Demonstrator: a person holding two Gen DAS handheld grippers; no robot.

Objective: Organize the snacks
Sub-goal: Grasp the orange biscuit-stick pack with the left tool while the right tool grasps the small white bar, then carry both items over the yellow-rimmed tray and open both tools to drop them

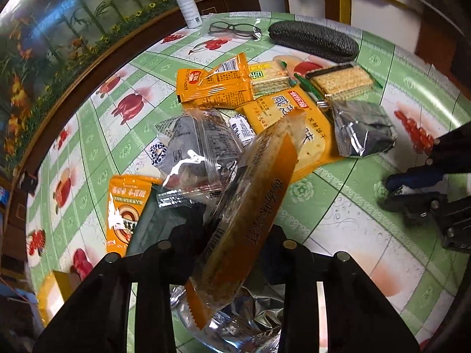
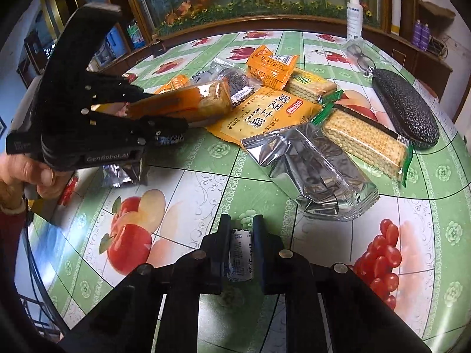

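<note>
My left gripper is shut on a long orange-wrapped biscuit bar and holds it tilted above the table; it also shows in the right wrist view. My right gripper is shut on a small white candy, low over the table. A heap of snacks lies ahead: an orange cracker packet, wafer packs, a silver foil pack and small orange packets.
The round table has a green fruit-print cloth. A black glasses case, glasses and a white spray bottle stand at the far side. A silver foil pack lies under my left gripper.
</note>
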